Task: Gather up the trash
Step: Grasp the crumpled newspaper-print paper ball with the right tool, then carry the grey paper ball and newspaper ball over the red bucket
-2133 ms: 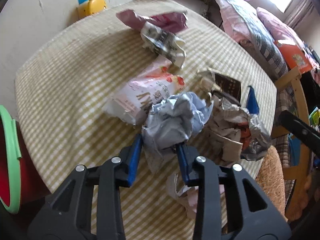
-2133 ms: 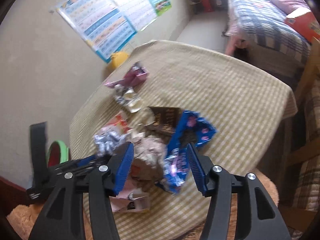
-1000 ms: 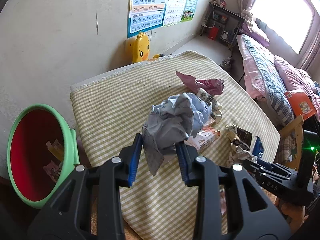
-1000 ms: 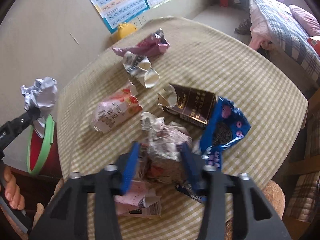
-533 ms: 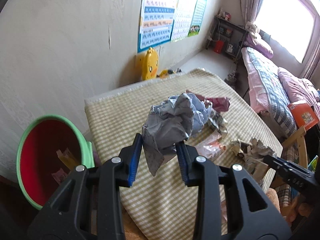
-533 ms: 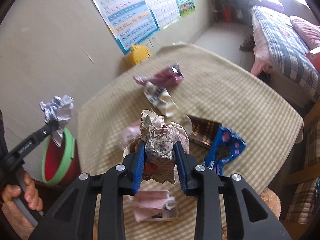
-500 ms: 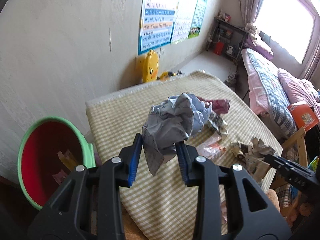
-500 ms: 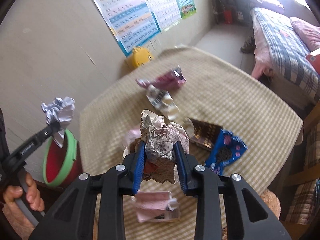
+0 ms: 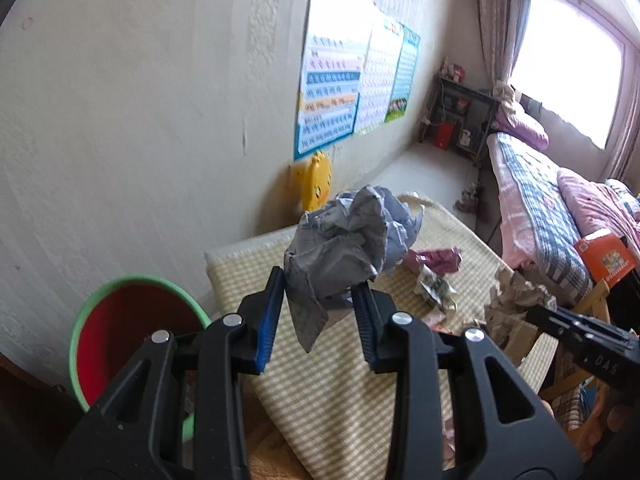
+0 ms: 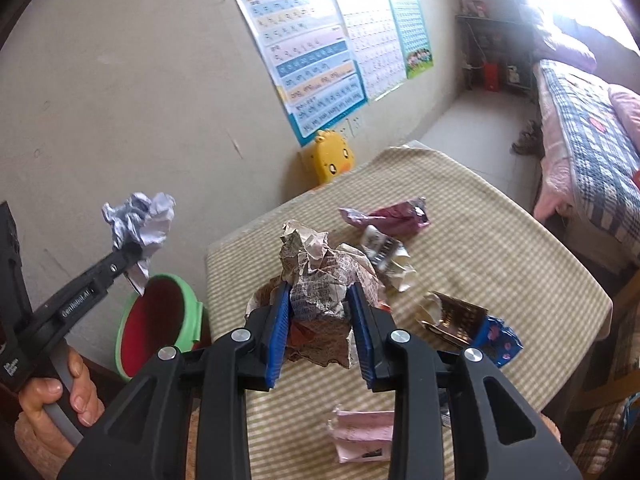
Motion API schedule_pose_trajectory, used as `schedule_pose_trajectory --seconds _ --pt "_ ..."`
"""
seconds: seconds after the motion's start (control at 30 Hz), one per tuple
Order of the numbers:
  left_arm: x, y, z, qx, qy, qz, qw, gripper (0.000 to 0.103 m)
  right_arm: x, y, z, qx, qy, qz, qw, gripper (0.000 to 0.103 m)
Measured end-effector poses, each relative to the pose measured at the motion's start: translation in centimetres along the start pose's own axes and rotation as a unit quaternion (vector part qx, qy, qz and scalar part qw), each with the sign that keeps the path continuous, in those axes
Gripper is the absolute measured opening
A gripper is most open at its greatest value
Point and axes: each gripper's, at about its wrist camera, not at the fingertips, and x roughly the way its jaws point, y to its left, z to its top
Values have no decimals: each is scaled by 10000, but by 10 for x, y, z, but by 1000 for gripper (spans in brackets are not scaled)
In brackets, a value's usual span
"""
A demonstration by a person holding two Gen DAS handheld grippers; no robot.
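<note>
My left gripper [image 9: 318, 312] is shut on a crumpled grey-white paper ball [image 9: 352, 236] and holds it in the air beside the table's left edge; it also shows in the right wrist view [image 10: 138, 220], above the bin. My right gripper [image 10: 320, 320] is shut on a crumpled newspaper wad [image 10: 320, 280], lifted above the checked tablecloth [image 10: 480, 264]. The green bin with a red inside [image 9: 132, 328] stands on the floor left of the table and holds a few scraps.
On the table lie a pink wrapper [image 10: 392, 218], a crumpled silver wrapper [image 10: 386, 256], a brown packet [image 10: 456, 316], a blue cookie bag [image 10: 500, 340] and a pink paper [image 10: 360, 432]. A yellow duck stool [image 10: 330, 158] stands by the wall. A bed [image 9: 532, 208] is at right.
Both grippers have risen, each with its trash, and the view has tilted up toward the wall. The left one has moved left, closer to the bin.
</note>
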Motion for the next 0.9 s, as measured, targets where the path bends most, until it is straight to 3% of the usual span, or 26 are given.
schedule_pose_trajectory --seconds 0.43,0.9 --pt "-10 34 2 -219 -235 419 9986 33 17 34 3 -194 69 241 9995 28" --pt "-3 72 -7 -487 -142 631 9967 33 44 78 10 -558 290 456 9970 28"
